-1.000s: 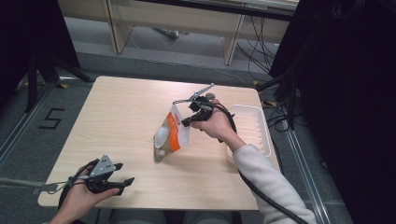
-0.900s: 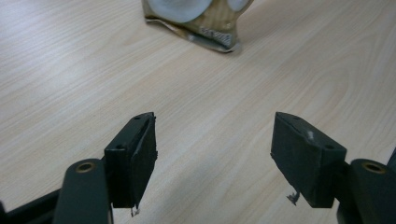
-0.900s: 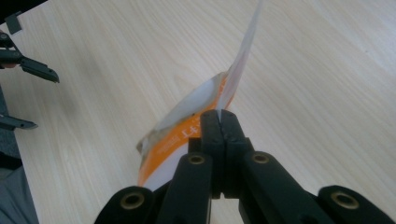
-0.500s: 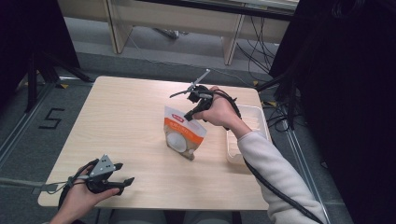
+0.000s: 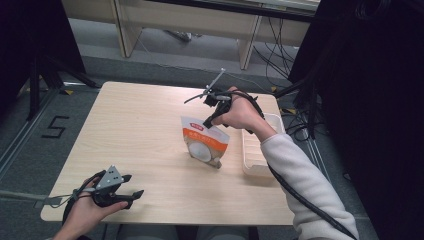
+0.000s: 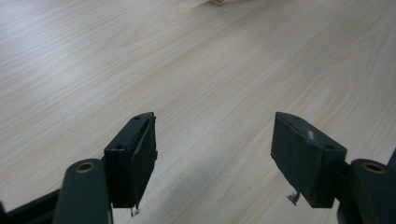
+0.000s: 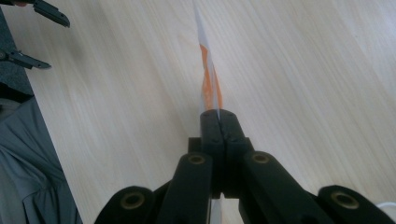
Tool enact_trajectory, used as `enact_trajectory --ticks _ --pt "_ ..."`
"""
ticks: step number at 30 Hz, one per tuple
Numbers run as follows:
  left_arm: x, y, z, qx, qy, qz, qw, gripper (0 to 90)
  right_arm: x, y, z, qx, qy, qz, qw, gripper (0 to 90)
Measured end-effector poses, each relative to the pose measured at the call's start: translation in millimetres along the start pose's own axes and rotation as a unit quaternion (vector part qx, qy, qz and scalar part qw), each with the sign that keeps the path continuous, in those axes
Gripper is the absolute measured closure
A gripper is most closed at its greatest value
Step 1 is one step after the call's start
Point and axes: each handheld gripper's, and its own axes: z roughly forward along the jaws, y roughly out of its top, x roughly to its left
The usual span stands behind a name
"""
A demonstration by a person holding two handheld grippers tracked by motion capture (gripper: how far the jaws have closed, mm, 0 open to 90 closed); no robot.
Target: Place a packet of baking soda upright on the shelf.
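An orange and white pouch (image 5: 204, 142) hangs upright over the middle of the wooden table (image 5: 140, 125), its lower edge at or just above the tabletop. My right gripper (image 5: 209, 121) is shut on the pouch's top edge. In the right gripper view the two jaws press together on the thin pouch (image 7: 208, 79), seen edge-on. My left gripper (image 5: 131, 186) rests in the left hand at the table's near left corner, jaws spread wide. The left gripper view has its pads (image 6: 140, 154) apart above bare wood, with nothing between them.
A white tray (image 5: 255, 155) sits at the table's right edge, just right of the pouch. Cables trail from both grippers. Dark stands and floor surround the table. The left gripper's jaw tips (image 7: 51, 16) show at the top left of the right gripper view.
The right gripper has lifted the pouch and carried it a little to the right, and the pouch now hangs upright from its top edge. The left gripper has stayed put.
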Motion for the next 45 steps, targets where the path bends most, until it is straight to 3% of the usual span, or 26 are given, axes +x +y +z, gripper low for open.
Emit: enact_trajectory --ticks 8,10,12,16,18,27,45 --pt "-0.7 -0.3 1.2 -0.007 0.004 -0.009 0.9999 30.6 -2.7 2.1 -16.3 0.019 -0.001 0.003 0.9998 90.0" --pt "-0.1 -0.2 0.3 -0.002 0.000 -0.004 1.0000 30.6 -5.3 1.9 -20.3 0.021 -0.001 -0.007 0.9998 90.0" --pt "-1.1 -0.4 1.3 -0.009 0.002 -0.011 0.9999 30.6 -7.0 1.0 -24.4 0.023 -0.001 -0.008 0.9997 90.0" --pt "0.2 -0.1 0.1 -0.002 0.000 -0.001 1.0000 30.6 -13.5 -3.0 -33.5 0.019 0.002 -0.009 0.9998 90.0" --pt "-1.8 -0.3 2.0 -0.013 0.001 -0.016 0.9998 30.5 -17.4 -5.8 -38.0 0.014 0.008 -0.008 0.9998 90.0" --pt "-1.5 -0.4 1.6 -0.011 0.002 -0.015 0.9998 30.5 -36.3 -20.2 -55.2 0.004 0.016 -0.024 0.9996 90.0" --pt "-0.8 -0.1 1.7 -0.010 0.004 -0.010 0.9999 30.5 -61.8 -46.4 -91.1 -0.014 -0.002 -0.023 0.9996 90.0"
